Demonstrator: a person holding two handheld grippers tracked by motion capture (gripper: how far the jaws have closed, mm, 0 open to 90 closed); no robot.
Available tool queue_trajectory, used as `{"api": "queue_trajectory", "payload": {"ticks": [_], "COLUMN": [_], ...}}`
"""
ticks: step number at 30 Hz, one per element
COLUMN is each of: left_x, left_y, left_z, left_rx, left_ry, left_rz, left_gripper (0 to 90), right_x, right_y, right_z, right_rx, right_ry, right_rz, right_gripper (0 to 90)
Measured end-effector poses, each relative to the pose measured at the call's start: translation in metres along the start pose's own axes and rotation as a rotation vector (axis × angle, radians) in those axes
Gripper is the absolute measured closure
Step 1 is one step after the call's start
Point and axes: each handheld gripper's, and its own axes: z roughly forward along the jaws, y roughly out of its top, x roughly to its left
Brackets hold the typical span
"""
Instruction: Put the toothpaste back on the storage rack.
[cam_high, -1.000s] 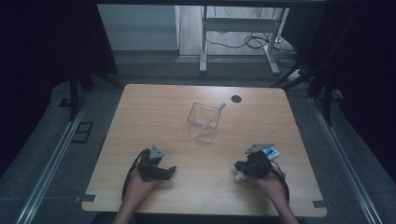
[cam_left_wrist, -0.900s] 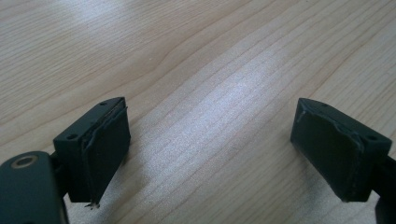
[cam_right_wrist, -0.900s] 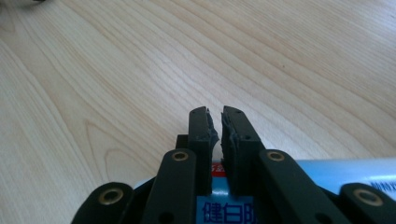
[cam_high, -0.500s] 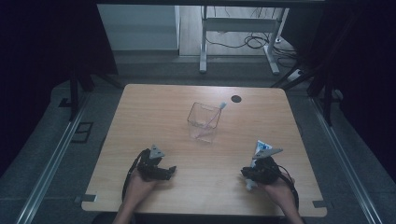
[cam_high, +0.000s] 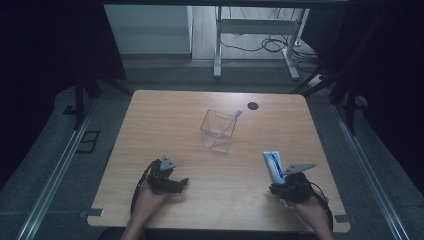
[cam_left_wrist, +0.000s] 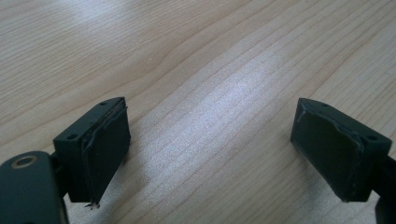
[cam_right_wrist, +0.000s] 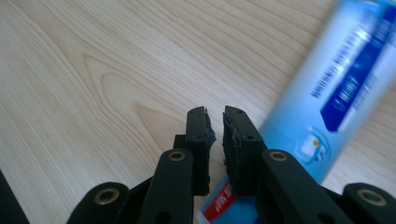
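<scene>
Your right gripper (cam_right_wrist: 215, 122) sits at the near right of the table (cam_high: 165, 120), jaws all but closed with only a thin slit between the pads and nothing clamped in it. The tube (cam_high: 273, 166) lies flat on the table just beside and partly under this gripper, pointing away from you. In the right gripper view the tube (cam_right_wrist: 336, 88) runs along the outer side of the right-hand jaw, not between the pads, so you are not grasping it. Judged from this, the closed jaws are set against the tube to nudge or align it rather than to lift it.

Your left gripper (cam_left_wrist: 210, 154) rests low over bare wood at the near left, jaws wide apart and empty, well away from the work; it appears parked to keep the centre free.

The clear cup (cam_high: 218, 131) stands upright mid-table with a toothbrush (cam_high: 233, 119) leaning in it, well apart from the tube.

The tube is blue and white with a dark blue panel and a red band near its end. Its lettering is too blurred to read; no brand can be made out.
</scene>
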Motion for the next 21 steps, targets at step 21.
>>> {"api": "queue_trajectory", "payload": {"ticks": [21], "left_x": [0.000], "left_y": [0.000], "left_z": [0.000], "left_rx": [0.000], "left_ry": [0.000], "left_rz": [0.000], "left_gripper": [12.0], "right_x": [-0.014], "right_y": [-0.006], "right_z": [-0.032], "right_rx": [0.000], "right_ry": [-0.023], "right_rz": [0.008], "right_gripper": [66.3]}}
